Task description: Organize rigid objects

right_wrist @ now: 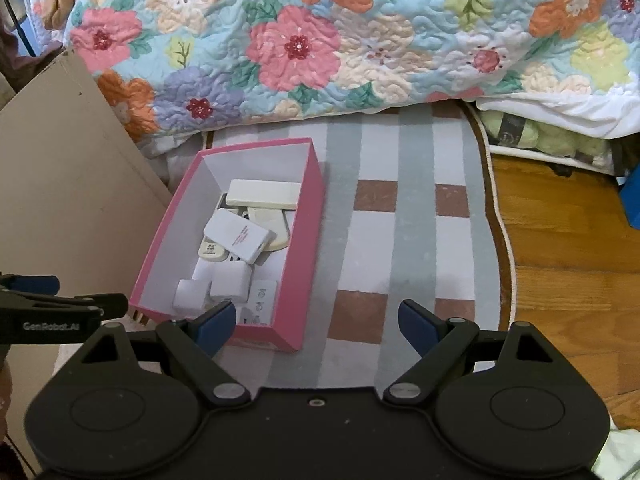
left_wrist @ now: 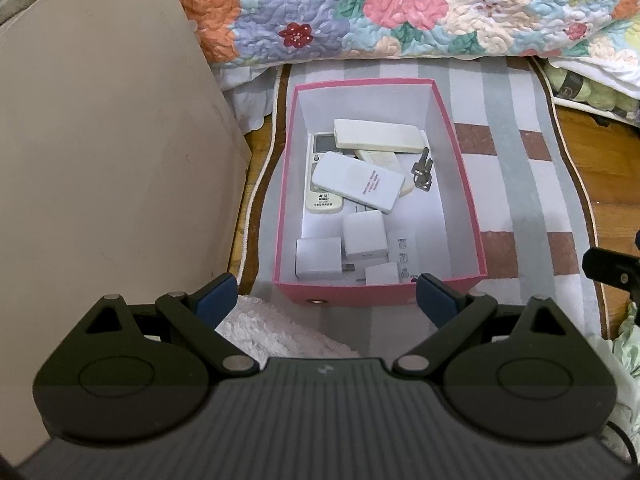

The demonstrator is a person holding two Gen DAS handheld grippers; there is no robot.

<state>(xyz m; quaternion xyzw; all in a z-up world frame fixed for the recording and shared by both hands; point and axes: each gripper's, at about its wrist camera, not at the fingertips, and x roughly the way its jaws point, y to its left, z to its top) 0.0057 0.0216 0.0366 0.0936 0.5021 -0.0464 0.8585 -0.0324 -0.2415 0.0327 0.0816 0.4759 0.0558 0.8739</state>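
Observation:
A pink box (left_wrist: 468, 200) (right_wrist: 308, 248) with a white inside stands on a striped rug. It holds several white remotes (left_wrist: 356, 186) (right_wrist: 240, 236), white chargers (left_wrist: 364, 236) (right_wrist: 230, 284) and a bunch of keys (left_wrist: 422, 170). My left gripper (left_wrist: 326, 302) hangs open just before the box's near wall, with nothing between its blue pads. My right gripper (right_wrist: 316, 326) is open too, its left pad over the box's near right corner, and holds nothing. The left gripper's side (right_wrist: 60, 308) shows at the left edge of the right wrist view.
A beige cabinet panel (left_wrist: 100, 160) (right_wrist: 60, 184) stands left of the box. A flowered quilt (left_wrist: 400, 8) (right_wrist: 340, 40) hangs down behind it. The striped rug (left_wrist: 520, 208) (right_wrist: 412, 240) lies on a wooden floor (right_wrist: 568, 280). A fluffy white mat (left_wrist: 276, 332) lies under my left gripper.

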